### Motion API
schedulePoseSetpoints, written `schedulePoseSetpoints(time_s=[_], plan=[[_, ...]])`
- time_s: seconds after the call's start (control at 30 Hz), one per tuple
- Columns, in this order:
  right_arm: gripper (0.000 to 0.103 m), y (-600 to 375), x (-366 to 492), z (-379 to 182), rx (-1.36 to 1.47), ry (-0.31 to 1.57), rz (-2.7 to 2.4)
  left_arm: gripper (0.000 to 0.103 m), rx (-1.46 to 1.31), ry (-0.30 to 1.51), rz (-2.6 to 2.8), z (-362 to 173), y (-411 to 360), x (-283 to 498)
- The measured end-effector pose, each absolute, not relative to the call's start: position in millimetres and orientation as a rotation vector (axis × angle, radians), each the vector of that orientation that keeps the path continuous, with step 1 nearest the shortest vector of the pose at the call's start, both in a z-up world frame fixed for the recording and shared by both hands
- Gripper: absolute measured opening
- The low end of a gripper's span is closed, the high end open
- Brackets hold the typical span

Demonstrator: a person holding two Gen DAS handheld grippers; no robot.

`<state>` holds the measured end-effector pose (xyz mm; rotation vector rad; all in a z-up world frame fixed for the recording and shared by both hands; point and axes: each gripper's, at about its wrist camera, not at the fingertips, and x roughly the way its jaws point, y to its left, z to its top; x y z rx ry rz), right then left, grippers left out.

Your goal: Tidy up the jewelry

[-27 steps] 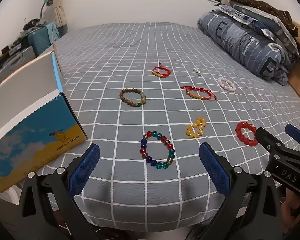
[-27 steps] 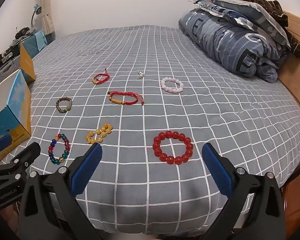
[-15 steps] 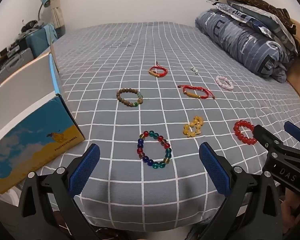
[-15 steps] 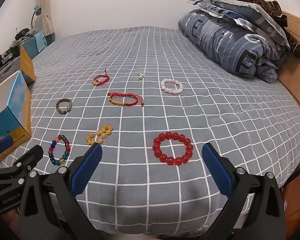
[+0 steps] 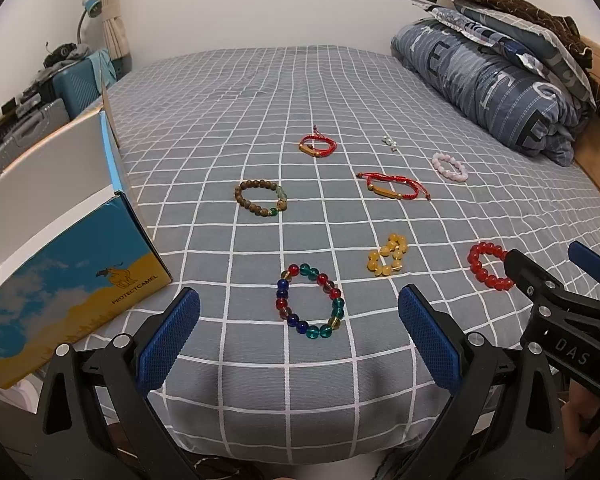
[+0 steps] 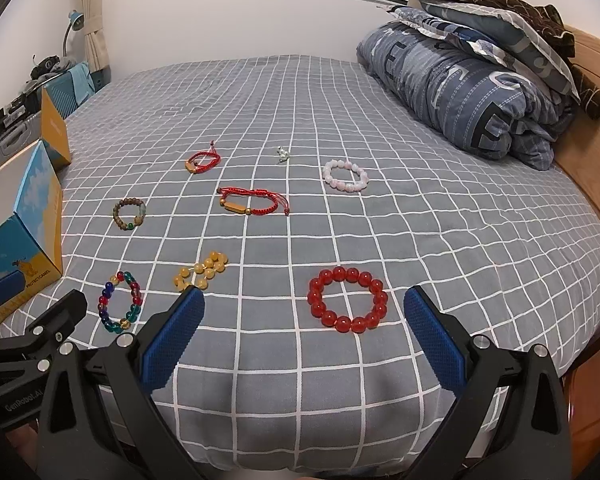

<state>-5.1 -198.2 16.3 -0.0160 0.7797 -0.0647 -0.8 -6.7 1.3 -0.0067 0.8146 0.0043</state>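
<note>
Several bracelets lie spread on a grey checked bed. My left gripper [image 5: 299, 344] stands open just short of a multicoloured glass-bead bracelet [image 5: 310, 301], nothing between its pads. My right gripper [image 6: 304, 338] is open too, hovering before a red bead bracelet [image 6: 347, 305]. Farther off lie a yellow bead bracelet [image 5: 387, 255], a brown wooden bead bracelet [image 5: 261, 197], two red cord bracelets [image 5: 394, 186] [image 5: 317, 145], a pink bead bracelet [image 6: 345, 175] and a small silver piece [image 6: 283, 153]. In the left wrist view the right gripper's fingers [image 5: 540, 284] show at the right.
A blue and yellow cardboard box [image 5: 60, 280] with its flaps up stands at the bed's left edge. Folded quilts and pillows [image 6: 472, 76] are piled at the right by a wooden headboard [image 6: 592, 128]. Suitcases [image 5: 40, 112] sit beyond the bed's left side.
Both grippers have drifted a little nearer the bed and stayed open. The bracelets have not moved.
</note>
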Motion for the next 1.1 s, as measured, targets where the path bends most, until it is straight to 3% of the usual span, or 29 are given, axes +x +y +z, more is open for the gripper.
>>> schedulePoseSetpoints(time_s=[1.1], plan=[[0.096, -196.4, -6.1, 17.3, -0.019, 0.77, -0.061, 0.097, 0.015, 0.791, 0.027, 3.9, -7.0, -2.9]])
